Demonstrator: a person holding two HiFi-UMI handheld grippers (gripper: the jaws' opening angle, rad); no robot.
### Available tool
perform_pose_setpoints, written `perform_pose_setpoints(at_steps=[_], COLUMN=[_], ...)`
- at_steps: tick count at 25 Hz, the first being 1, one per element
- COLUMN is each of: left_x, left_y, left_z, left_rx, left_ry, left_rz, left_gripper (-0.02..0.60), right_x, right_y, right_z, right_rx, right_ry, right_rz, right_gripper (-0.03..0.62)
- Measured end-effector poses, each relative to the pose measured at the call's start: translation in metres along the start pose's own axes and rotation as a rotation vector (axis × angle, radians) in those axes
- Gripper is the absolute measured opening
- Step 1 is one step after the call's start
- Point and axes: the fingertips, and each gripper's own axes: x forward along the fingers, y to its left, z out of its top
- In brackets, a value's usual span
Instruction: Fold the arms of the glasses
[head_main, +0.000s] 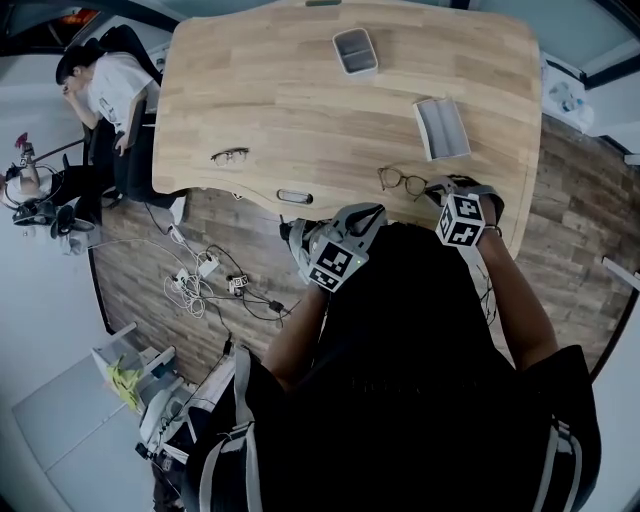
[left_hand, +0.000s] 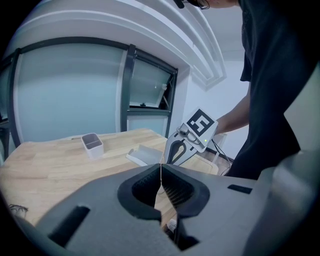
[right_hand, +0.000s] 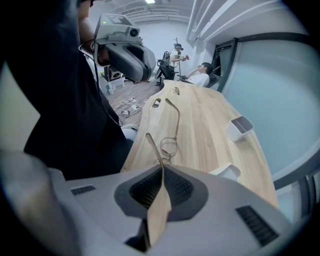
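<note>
– glasses (head_main: 402, 181): which tongs hold them?
– right gripper (right_hand: 162, 170). its jaws are closed on the end of one arm. the other arm is unfolded and points away along the table (head_main: 300, 110). the lenses rest on the wood near the front edge.
– left gripper (left_hand: 161, 167)?
– jaws pressed together, nothing between them. it is held just off the front edge, near the glasses.
– surroundings?
– open case (head_main: 441, 128) beyond the glasses. grey tray (head_main: 355, 50) near the far edge. second pair (head_main: 229, 156) well apart, to the left.
</note>
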Motion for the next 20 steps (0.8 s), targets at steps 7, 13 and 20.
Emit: perform_pose_setpoints(at_steps=[7,13,20], left_x=[-0.010,0.003,0.050], left_y=[0.014,0.016,0.024], left_z=[-0.006,-0.010,0.000], left_rx=[-0.039,-0.059,-0.020], left_ry=[-0.007,-0.009,0.008], left_rz=[0.051,0.023,-0.044], left_gripper=[0.018,0.018,0.019], right_x=[-0.010,-0.027,-0.022], right_y=[0.019,0.030,0.036], right_z=[-0.010,-0.041,-0.033], right_rx=[-0.156,-0.101,-0.056], right_ry=[0.147,0.185,0.149], right_rz=[0.156,0.175,0.152], right_gripper=[0.037,0.037,0.037])
